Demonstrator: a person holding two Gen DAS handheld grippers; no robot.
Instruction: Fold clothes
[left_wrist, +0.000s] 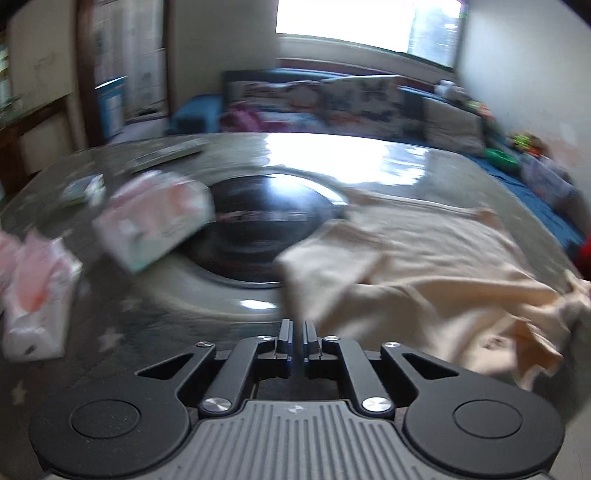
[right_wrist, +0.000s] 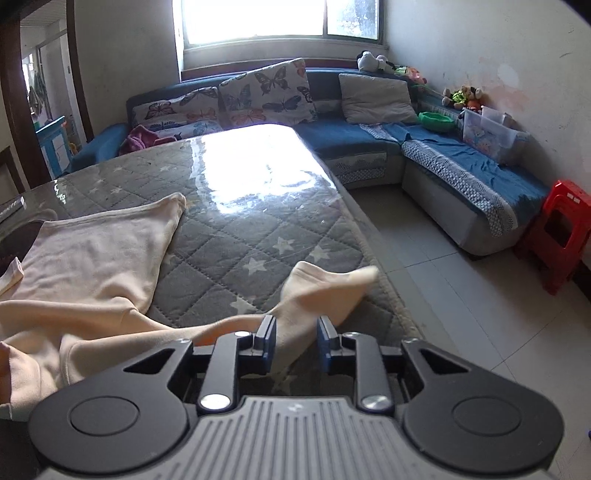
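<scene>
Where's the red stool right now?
In the right wrist view, the red stool stands on the tiled floor at far right, beside the end of the blue sofa.

A blue corner sofa with butterfly cushions runs beneath a bright window. Pale floor tiles spread beside it; a red plastic stool stands against the stained wall.

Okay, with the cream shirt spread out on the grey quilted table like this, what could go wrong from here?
1. The right gripper has its jaws open around the sleeve of the cream cotton garment, near the edge of the grey star-quilted table; a loose grip might let the sleeve slide off toward the floor.
2. The left gripper, jaws closed and apparently empty, shows in a blurred view; a fast sweep may hit the pink-and-white tissue packs.
</scene>
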